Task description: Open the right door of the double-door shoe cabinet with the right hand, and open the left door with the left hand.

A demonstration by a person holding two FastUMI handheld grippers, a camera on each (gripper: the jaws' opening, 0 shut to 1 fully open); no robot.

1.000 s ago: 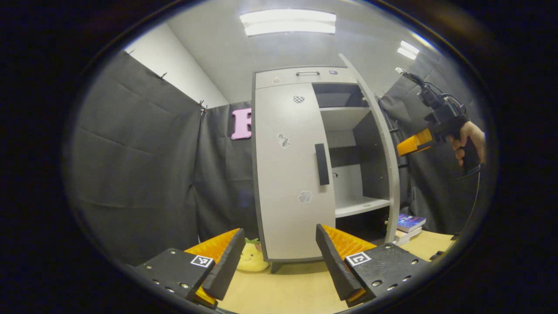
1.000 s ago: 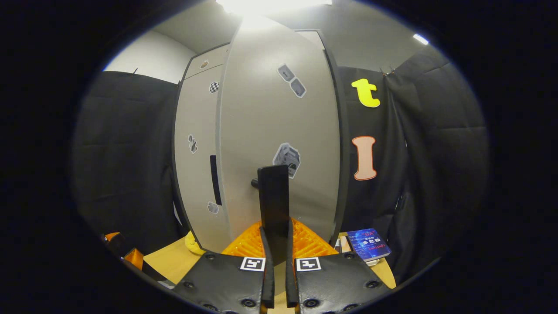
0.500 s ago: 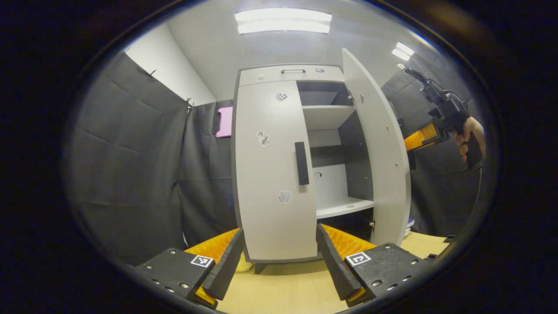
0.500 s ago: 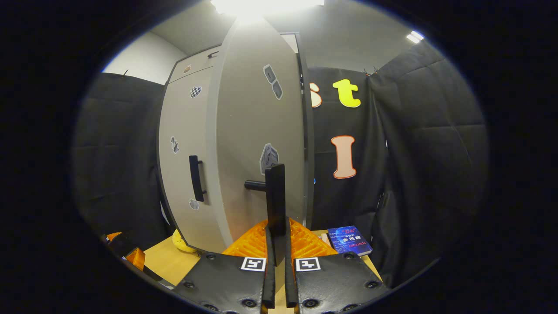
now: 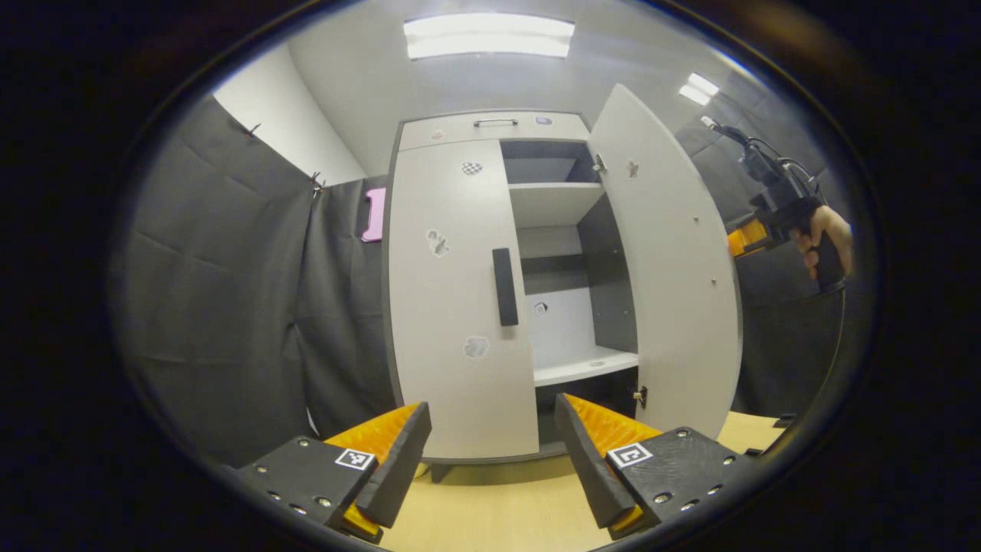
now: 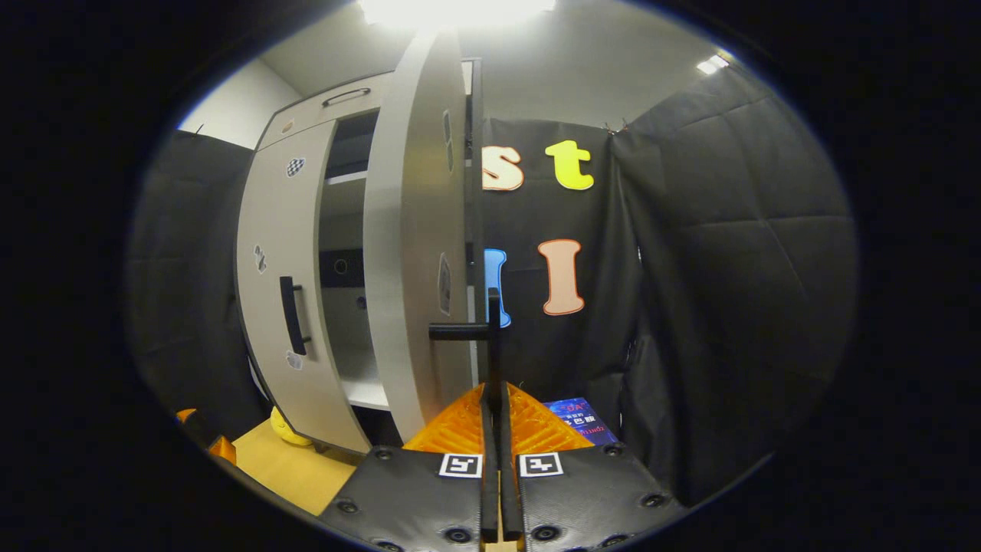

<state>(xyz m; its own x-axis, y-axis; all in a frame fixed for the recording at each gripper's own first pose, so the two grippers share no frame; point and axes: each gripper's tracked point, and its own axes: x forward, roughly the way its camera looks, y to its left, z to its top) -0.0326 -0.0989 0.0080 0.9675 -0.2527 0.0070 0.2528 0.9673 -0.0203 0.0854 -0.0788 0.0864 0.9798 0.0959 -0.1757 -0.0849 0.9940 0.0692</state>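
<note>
Right gripper (image 6: 495,460) is clamped on the black handle (image 6: 493,337) of the right door (image 6: 410,253) — both fingers pressed flat against the bar, no gap between them. That door stands swung well out from the shoe cabinet (image 5: 490,130), seen nearly edge-on in the right gripper view; in the left gripper view its pale inner face (image 5: 674,268) shows, hinged on the cabinet's right side. A hand (image 5: 824,241) holds the right gripper (image 5: 739,241) just past the door's outer edge, partly hidden behind it.

Left gripper (image 5: 490,452) is spread wide, holding nothing, low in front of the cabinet over the tabletop (image 5: 498,506). Left door (image 5: 460,299) is shut, straight ahead between the fingers; its black handle (image 5: 503,286) sits above the gripper, well apart from it.

Open right half shows pale shelves (image 5: 552,203) against a dark back. Small stickers (image 5: 437,243) on the left door — too small to read. A blue book (image 6: 575,414) lies behind the right gripper's fingers; its cover print is not legible. A yellow object (image 6: 285,429) sits by the cabinet's base.
</note>
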